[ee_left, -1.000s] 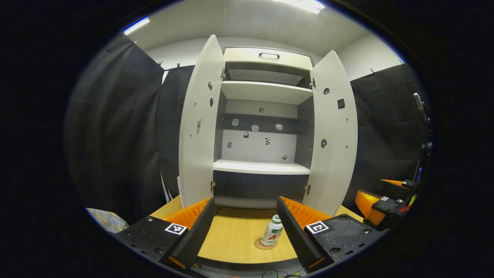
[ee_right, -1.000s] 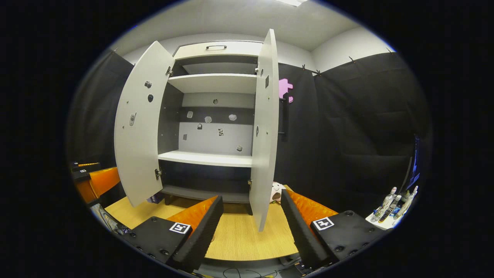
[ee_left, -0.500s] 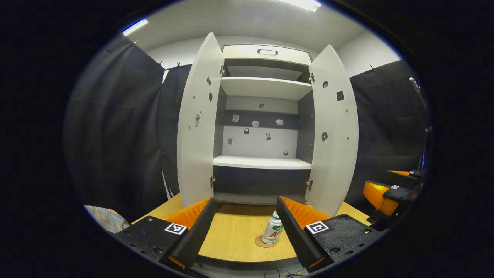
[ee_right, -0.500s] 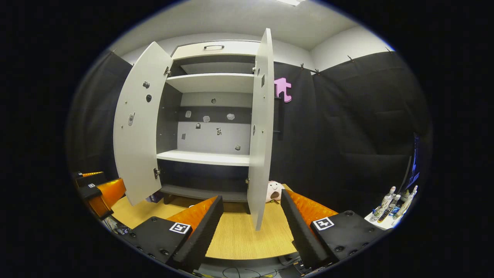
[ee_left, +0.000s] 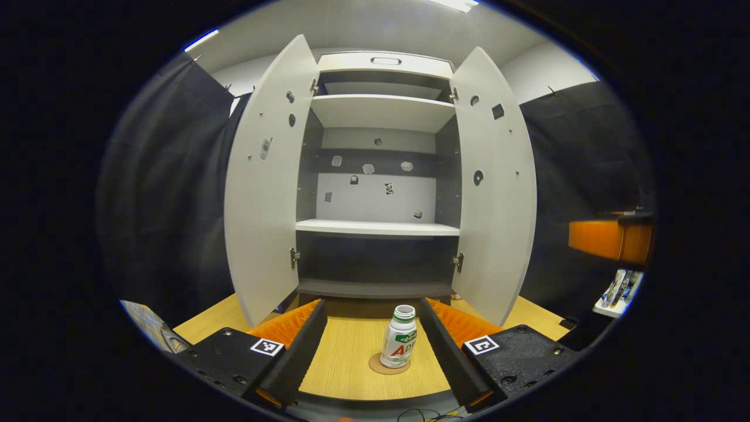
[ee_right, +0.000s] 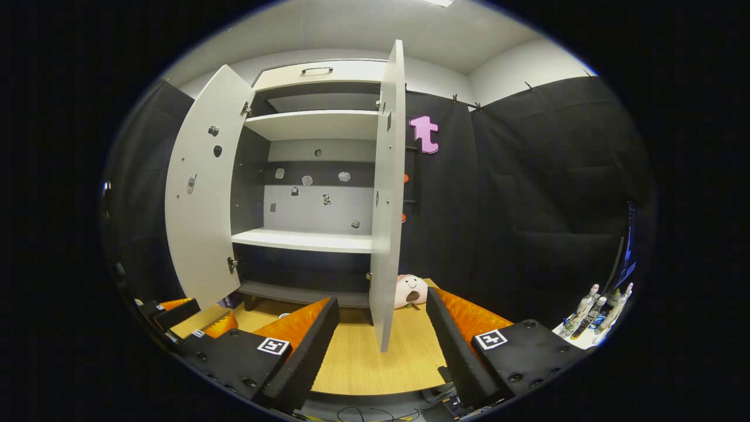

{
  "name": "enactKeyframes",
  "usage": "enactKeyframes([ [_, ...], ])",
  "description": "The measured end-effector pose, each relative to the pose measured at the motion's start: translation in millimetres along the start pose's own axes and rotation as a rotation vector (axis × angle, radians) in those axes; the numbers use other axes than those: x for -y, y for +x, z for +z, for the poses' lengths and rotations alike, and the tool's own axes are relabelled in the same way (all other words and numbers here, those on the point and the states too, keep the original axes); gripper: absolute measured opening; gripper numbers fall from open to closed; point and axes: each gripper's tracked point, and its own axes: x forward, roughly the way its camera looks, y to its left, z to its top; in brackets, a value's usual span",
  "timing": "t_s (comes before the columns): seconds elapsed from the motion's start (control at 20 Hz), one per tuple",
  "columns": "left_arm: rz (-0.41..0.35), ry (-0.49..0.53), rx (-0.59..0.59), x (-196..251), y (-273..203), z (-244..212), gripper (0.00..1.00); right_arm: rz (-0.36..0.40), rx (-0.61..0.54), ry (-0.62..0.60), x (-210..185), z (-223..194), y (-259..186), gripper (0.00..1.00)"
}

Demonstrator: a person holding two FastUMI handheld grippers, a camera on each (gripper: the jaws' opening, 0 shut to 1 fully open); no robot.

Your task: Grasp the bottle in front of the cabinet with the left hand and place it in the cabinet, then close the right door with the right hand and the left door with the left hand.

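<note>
Where the left gripper view looks along its own fingers, the left gripper [ee_left: 370,346] is seen with its jaws spread wide and nothing clasped. A small white plastic bottle with a green-and-red label [ee_left: 398,344] is stood upright on a round brown coaster [ee_left: 381,366], between the two fingers but touched by neither, nearer the right-hand one. Both are borne by a pale wooden tabletop [ee_left: 345,357]. Behind them a tall white cabinet with dark inner walls [ee_left: 378,176] is shown with its left door [ee_left: 263,181] and right door [ee_left: 495,187] swung wide open; a white middle shelf [ee_left: 377,227] and an upper shelf are seen bare. At the far right edge, part of the other gripper [ee_left: 609,239] is glimpsed.

In the right gripper view, the right gripper [ee_right: 382,346] is likewise held wide open and empty over the tabletop. The right door [ee_right: 387,193] is seen nearly edge-on between the fingers, and the left door [ee_right: 202,193] is stood open farther off. A pale plush toy [ee_right: 409,291] is laid on the table just beside the right door's foot. The other gripper [ee_right: 187,319] is seen low at the left.
</note>
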Motion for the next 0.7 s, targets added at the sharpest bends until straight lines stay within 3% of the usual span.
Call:
enactKeyframes([
  [0.3, -0.029, 0.003, -0.063, 33.3, 43.7, -64.7, 0.97, -0.035, -0.016, -0.054, 28.5, 1.6, 8.7, 0.99],
  [0.7, 0.034, -0.013, -0.197, 36.0, 106.0, -148.8, 0.97, -0.063, -0.064, -0.018, 65.0, -2.4, 29.6, 0.99],
])
